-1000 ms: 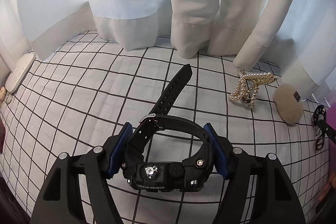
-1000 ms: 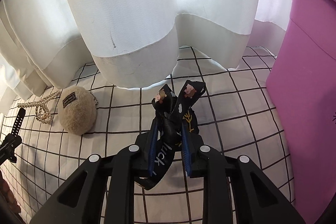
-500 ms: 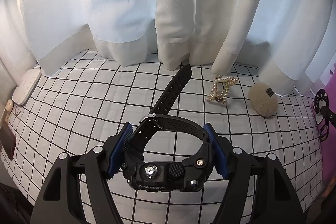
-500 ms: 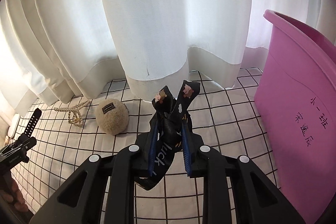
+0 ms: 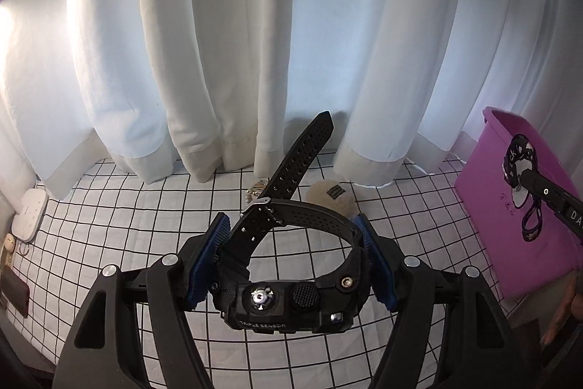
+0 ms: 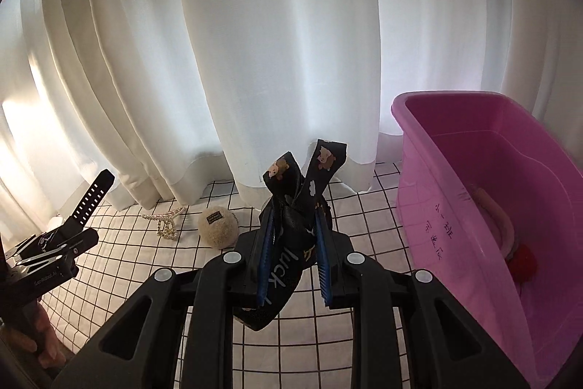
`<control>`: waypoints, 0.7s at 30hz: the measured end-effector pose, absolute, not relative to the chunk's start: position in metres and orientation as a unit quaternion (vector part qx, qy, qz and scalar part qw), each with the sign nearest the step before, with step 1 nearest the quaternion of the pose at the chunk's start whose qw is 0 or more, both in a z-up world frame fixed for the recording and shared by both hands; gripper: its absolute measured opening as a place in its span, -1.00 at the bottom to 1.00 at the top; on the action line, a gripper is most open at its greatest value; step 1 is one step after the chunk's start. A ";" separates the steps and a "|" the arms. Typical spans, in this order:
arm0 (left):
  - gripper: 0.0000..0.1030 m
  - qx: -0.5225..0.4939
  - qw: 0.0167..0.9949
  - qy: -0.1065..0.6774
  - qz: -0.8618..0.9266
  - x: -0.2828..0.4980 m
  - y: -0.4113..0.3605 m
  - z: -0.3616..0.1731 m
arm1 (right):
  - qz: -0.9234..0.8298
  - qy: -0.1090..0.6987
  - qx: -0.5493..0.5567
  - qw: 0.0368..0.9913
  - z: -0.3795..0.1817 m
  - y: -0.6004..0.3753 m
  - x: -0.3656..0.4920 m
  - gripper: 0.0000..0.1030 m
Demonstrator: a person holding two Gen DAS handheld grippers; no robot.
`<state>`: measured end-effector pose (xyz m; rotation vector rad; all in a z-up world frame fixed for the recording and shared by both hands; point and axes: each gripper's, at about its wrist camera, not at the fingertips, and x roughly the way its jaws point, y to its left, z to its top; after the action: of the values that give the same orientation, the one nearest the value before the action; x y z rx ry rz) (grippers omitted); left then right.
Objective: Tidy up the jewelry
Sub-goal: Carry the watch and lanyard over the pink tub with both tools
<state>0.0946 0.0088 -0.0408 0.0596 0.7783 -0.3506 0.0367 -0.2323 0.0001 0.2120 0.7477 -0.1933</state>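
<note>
Both grippers have gone up higher than a second ago, so the checked cloth looks farther below and the pink tub has come into view. That likely means both things are being carried over to the tub. Going left to right: the left gripper squeezes the black watch by its sides, and the strap sticks up ahead of the fingers. Past its tips, down on the cloth, lie the pearl clip and the fuzzy ball; the strap hides most of the clip. The right gripper is nearly closed, pinching the dark bow ribbon with little bears on it. The tub sits just to its right, and the ribbon is not over the tub yet. Something red and a pale curved thing lie inside, but I cannot tell what they are. The tub's far side is cut off.
</note>
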 end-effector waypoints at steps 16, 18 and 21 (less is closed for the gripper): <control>0.31 0.066 0.872 0.336 -0.350 0.050 -0.197 0.019 | -0.224 0.311 0.125 0.915 0.058 -0.384 -0.063 -0.59; 0.31 0.069 0.869 0.331 -0.361 0.046 -0.222 0.023 | -0.234 0.314 0.133 0.911 0.055 -0.401 -0.071 -0.59; 0.31 0.074 0.863 0.332 -0.374 0.042 -0.258 0.022 | -0.237 0.316 0.143 0.907 0.050 -0.422 -0.080 -0.59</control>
<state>0.0416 -0.2582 0.0219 0.1556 0.6963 -0.7848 -0.0796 -0.4224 0.0499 0.2956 0.6523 -0.4893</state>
